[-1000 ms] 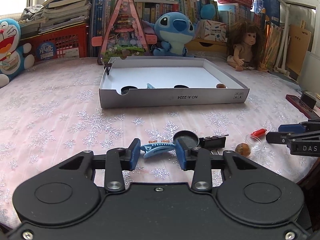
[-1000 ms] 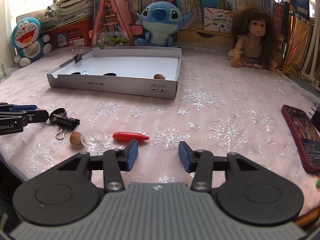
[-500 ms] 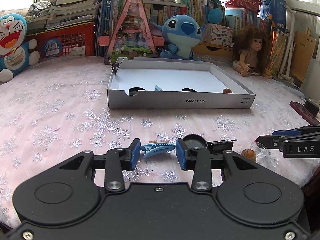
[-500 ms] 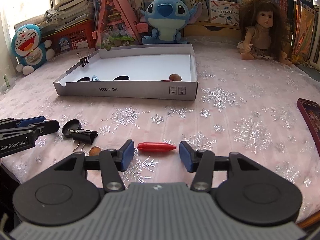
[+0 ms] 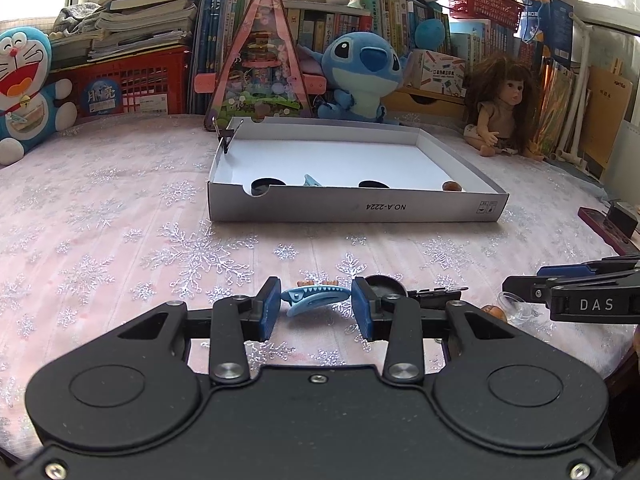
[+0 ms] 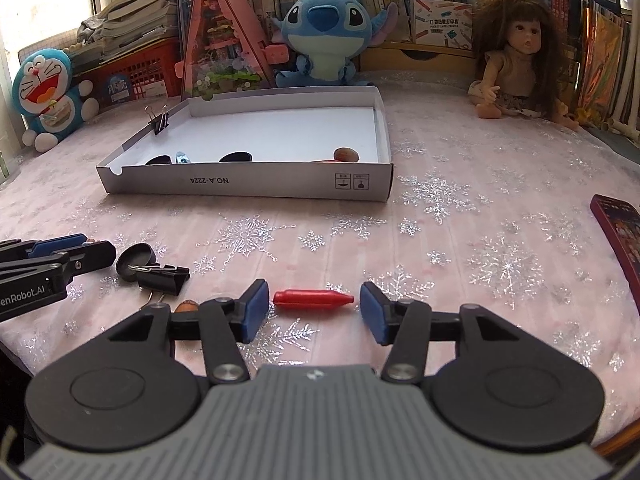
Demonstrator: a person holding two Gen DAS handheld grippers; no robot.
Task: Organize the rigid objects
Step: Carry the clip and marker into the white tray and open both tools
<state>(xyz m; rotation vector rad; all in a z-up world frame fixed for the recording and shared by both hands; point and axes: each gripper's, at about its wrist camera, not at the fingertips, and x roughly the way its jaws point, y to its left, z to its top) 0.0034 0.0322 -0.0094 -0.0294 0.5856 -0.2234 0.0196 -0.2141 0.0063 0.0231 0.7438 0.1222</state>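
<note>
Right tongs (image 6: 310, 312) straddle the red crayon (image 6: 312, 299), lower centre of the right wrist view. Crayon long axis runs left-right in the frame, pointed tip at right, i.e. along the closing line of the tongs, so a squeeze would catch it end to end. Jaws spread, have just been opening; blunt end sits just beside the left pad, tip clear of the right pad. Released, no grip.

Left tongs (image 5: 316, 308) clenched on the blue hair clip (image 5: 316, 300), lower centre of the left wrist view. Clip spans pad to pad, toothed edge up, slightly tilted.

Likely drop target: grey cardboard box lid (image 6: 248, 186), upper centre in both views, open side up, well apart from both tongs. Its near wall largely hides a few small things inside.

Crayon: short, glossy red, tapered, looks rigid and may slip in an end-on pinch. My read: rolling the right wrist to take it across the barrel would be safer.

Black binder clip (image 6: 160, 278) and black round cap (image 6: 134, 258) lie on the bench at left, between the two tongs.
</note>
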